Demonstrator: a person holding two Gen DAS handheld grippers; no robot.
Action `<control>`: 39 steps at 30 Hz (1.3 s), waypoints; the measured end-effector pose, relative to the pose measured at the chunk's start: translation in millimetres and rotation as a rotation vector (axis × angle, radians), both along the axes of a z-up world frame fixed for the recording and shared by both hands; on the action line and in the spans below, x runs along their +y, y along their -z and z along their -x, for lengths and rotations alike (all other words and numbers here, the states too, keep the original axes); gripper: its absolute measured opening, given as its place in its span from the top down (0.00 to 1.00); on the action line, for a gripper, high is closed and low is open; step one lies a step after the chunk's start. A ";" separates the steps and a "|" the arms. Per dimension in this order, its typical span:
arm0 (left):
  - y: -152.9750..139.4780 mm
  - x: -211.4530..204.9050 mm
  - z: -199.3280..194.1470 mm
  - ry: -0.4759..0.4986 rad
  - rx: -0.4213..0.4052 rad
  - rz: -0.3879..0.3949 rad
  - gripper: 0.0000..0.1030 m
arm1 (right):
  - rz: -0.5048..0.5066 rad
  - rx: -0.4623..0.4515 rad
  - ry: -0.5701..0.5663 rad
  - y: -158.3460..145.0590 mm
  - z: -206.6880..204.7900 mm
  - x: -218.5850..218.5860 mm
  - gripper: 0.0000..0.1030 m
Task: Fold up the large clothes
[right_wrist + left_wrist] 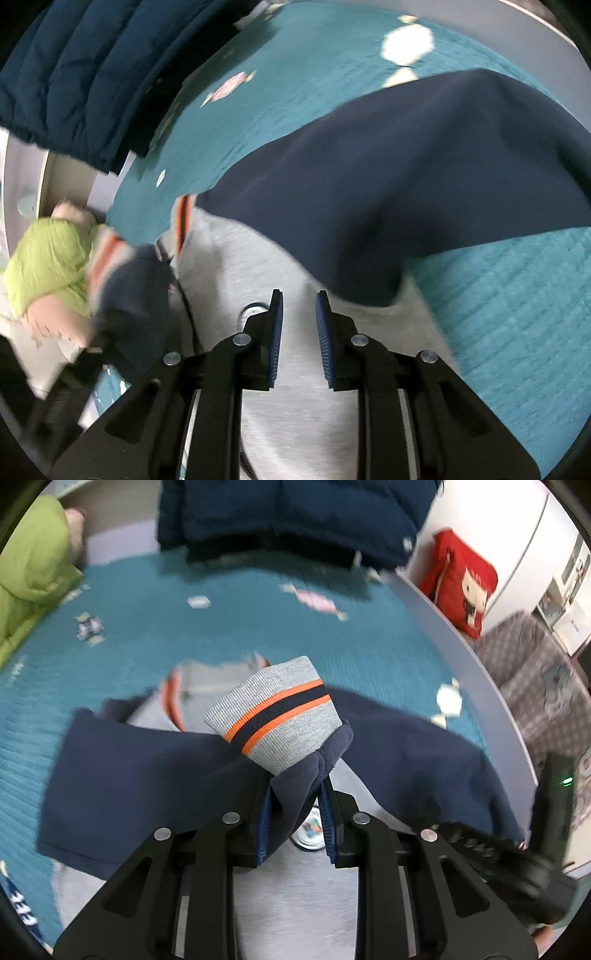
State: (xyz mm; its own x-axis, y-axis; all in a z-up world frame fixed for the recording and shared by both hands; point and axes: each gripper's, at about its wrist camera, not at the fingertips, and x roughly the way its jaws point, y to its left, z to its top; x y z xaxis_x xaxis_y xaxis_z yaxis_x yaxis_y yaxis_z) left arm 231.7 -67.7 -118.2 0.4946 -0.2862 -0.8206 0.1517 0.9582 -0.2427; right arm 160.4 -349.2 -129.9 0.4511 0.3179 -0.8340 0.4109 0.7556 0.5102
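The left gripper [295,805], black with blue ribbed pads, is clenched on the end of a navy fleece sleeve just behind its grey ribbed cuff with orange and navy stripes [275,716]. Holding it there keeps the cuff standing clear above the jaws, probably so the sleeve can be carried across the body of the garment as a fold.

The right gripper [299,325] holds nothing; its jaws are opening, with only bare cloth visible through the gap.

The garment, a grey sweatshirt with navy sleeves [280,258], lies spread beneath both grippers. Its other navy sleeve [406,177] stretches across it, already laid over the grey body. A small round print sits on the grey cloth just below the right gripper's pads, too blurred to read.

The sweatshirt rests on a teal quilted bedspread with sweet-wrapper prints [221,627]. Beyond the sweatshirt hangs a dark blue padded jacket [295,517]. Beside the sweatshirt lies a lime green soft bundle [33,568], perhaps a toy. Past the bed's pale grey edge [461,646] stands a red cushion with a cartoon figure [461,583].
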 end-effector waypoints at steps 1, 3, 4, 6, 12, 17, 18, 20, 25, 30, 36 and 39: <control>8.6 -5.8 1.0 0.008 0.013 0.014 0.77 | -0.003 0.004 0.009 1.3 3.2 -5.6 0.82; 25.2 -18.0 1.7 0.033 0.031 0.028 0.77 | -0.024 0.001 0.018 2.0 4.7 -8.9 0.82; 34.4 -25.9 2.4 0.046 0.034 0.003 0.77 | -0.032 0.001 0.022 2.0 3.8 -5.4 0.82; 47.3 -33.3 4.4 0.056 0.034 -0.036 0.76 | -0.024 0.002 0.020 1.8 2.1 -4.0 0.82; 33.1 -8.7 22.0 0.104 0.026 0.052 0.34 | -0.042 -0.027 0.023 -0.7 2.8 1.4 0.45; -15.2 50.5 46.7 0.132 -0.121 0.024 0.23 | -0.048 0.002 0.002 3.6 -6.9 13.2 0.33; -19.9 69.6 48.4 0.108 -0.136 0.007 0.20 | -0.057 0.003 -0.007 3.5 -8.8 16.9 0.32; -24.9 101.9 46.4 0.039 -0.144 -0.018 0.17 | -0.081 0.007 -0.036 2.6 -12.7 26.5 0.28; -5.4 188.4 31.3 -0.184 -0.080 -0.133 0.17 | -0.034 -0.015 -0.127 -10.5 -31.6 65.2 0.22; 42.0 252.6 20.8 -0.334 0.088 -0.149 0.17 | 0.221 -0.059 -0.366 -16.3 -61.9 140.1 0.20; 88.1 272.7 28.7 -0.386 0.216 -0.093 0.19 | 0.511 0.110 -0.372 33.6 -63.7 148.2 0.43; 100.4 269.9 33.3 -0.380 0.245 -0.047 0.28 | 0.226 0.097 -0.162 32.1 -39.4 90.2 0.58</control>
